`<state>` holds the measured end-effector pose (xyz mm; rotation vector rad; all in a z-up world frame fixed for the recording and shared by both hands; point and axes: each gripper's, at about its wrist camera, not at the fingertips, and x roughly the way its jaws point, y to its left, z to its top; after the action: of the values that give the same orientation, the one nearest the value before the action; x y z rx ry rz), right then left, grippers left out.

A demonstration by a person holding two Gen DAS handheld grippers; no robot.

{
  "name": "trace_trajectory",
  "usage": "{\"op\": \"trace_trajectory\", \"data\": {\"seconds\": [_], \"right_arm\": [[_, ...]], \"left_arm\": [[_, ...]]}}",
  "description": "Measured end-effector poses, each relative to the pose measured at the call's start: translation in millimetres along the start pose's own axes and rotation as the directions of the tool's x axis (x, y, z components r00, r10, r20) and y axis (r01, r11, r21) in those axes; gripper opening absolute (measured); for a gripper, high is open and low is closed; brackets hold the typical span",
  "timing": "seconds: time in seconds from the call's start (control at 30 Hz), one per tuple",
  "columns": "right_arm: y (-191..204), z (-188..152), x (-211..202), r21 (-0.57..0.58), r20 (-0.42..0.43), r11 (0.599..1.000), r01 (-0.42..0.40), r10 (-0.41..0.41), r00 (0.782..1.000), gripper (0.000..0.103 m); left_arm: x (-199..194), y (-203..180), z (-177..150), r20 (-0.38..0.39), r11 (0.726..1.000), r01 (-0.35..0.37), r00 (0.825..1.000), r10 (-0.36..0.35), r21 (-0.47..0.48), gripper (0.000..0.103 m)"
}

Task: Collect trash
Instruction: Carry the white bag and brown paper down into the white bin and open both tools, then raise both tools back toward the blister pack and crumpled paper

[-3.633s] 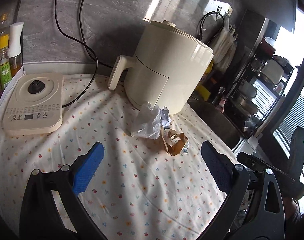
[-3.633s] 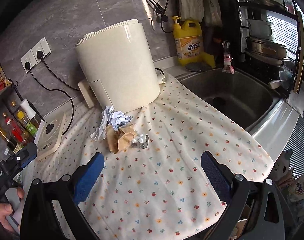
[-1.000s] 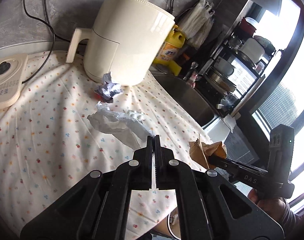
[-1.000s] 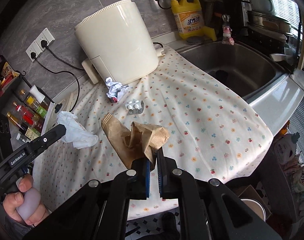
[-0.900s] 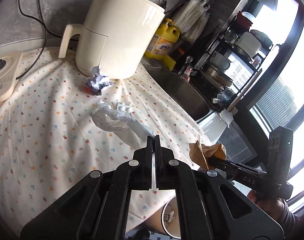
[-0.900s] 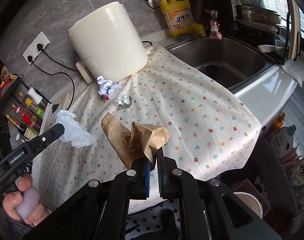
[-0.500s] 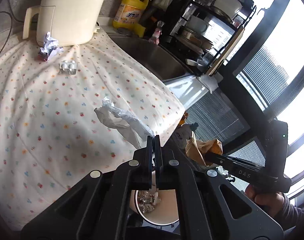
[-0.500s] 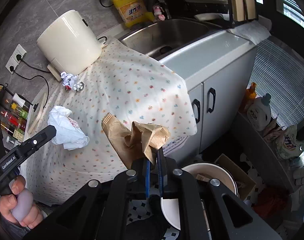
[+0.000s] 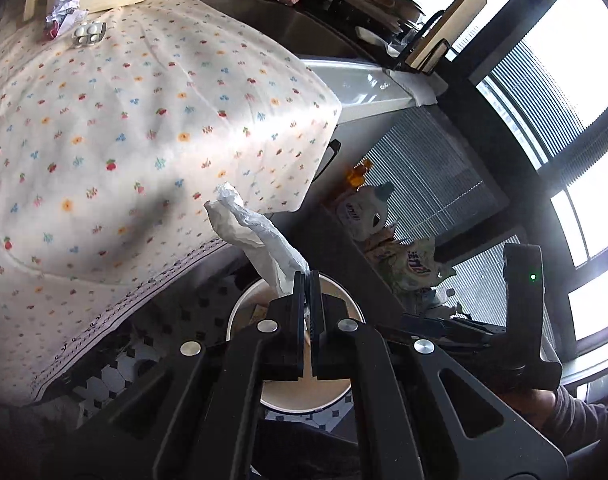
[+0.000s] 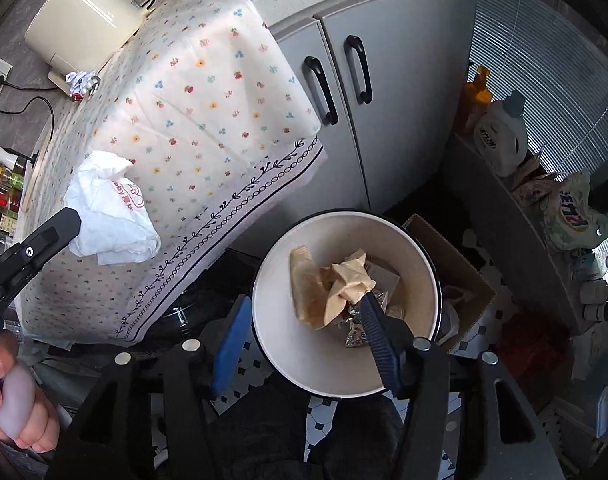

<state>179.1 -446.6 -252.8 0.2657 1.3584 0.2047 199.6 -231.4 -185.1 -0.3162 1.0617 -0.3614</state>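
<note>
The right gripper [image 10: 304, 320] is hanging over the bin [image 10: 424, 256] with its jaws spread wide and gripping nothing. The brown paper bag [image 10: 328, 284] is lying crumpled inside the bin, on top of other rubbish, with its upper edge against the right finger's pad [image 10: 378, 336]. The left gripper [image 9: 309, 280] is hovering above the bin [image 9: 240, 308] too, its jaws pressed together on the tail of a white plastic bag [image 9: 256, 232], which is sticking up and away from the bin toward the flowered cloth [image 9: 124, 120]. Far from the bin, on that cloth beside the cream appliance [image 10: 84, 16], a crumpled wrapper [image 9: 62, 10] and a pill pack [image 9: 89, 33] are lying close together.
</note>
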Motion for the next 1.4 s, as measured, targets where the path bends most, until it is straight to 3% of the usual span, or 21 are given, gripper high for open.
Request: {"op": "trace_trajectory", "data": {"seconds": [0.47, 0.5, 0.57, 0.6, 0.63, 0.83, 1.03, 1.4], "right_arm": [[-59.7, -15.1, -26.1, 0.093, 0.04, 0.995, 0.038, -0.042, 0.998, 0.055], [-64.0, -16.0, -29.5, 0.102, 0.045, 0.994, 0.041, -0.046, 0.998, 0.055], [-71.3, -16.7, -34.8, 0.117, 0.053, 0.992, 0.047, -0.054, 0.997, 0.055], [-74.4, -17.1, -37.2, 0.123, 0.058, 0.991, 0.048, -0.056, 0.997, 0.055], [-76.0, -16.8, -39.6, 0.127, 0.063, 0.991, 0.048, -0.056, 0.996, 0.055], [-72.6, -6.4, -44.8, 0.123, 0.101, 0.992, 0.006, -0.018, 0.995, 0.056], [-45.2, 16.3, -61.1, 0.041, 0.164, 0.998, -0.056, 0.049, 0.985, 0.065], [21.4, 58.6, -96.3, -0.159, 0.223, 0.98, -0.116, 0.15, 0.963, 0.084]], "left_arm": [[49.2, -38.0, -31.3, -0.144, 0.999, 0.034, 0.989, -0.031, 0.016, 0.003], [55.0, -39.4, -32.3, -0.169, 1.0, 0.025, 0.985, -0.022, 0.014, 0.008], [61.6, -38.0, -34.1, -0.199, 1.0, -0.004, 0.98, 0.003, -0.003, 0.038], [59.6, -36.5, -33.4, -0.187, 1.0, -0.009, 0.982, 0.007, -0.01, 0.064], [54.9, -35.4, -31.5, -0.163, 1.0, -0.024, 0.986, 0.023, -0.005, 0.075], [21.8, -20.6, -7.7, -0.084, 0.996, -0.093, 0.992, 0.092, -0.005, 0.079], [-24.4, -14.3, 13.8, 0.034, 0.988, -0.149, 0.988, 0.151, -0.041, 0.088], [-109.1, 14.1, 22.4, 0.228, 0.958, -0.223, 0.938, 0.261, -0.18, 0.097]]}}
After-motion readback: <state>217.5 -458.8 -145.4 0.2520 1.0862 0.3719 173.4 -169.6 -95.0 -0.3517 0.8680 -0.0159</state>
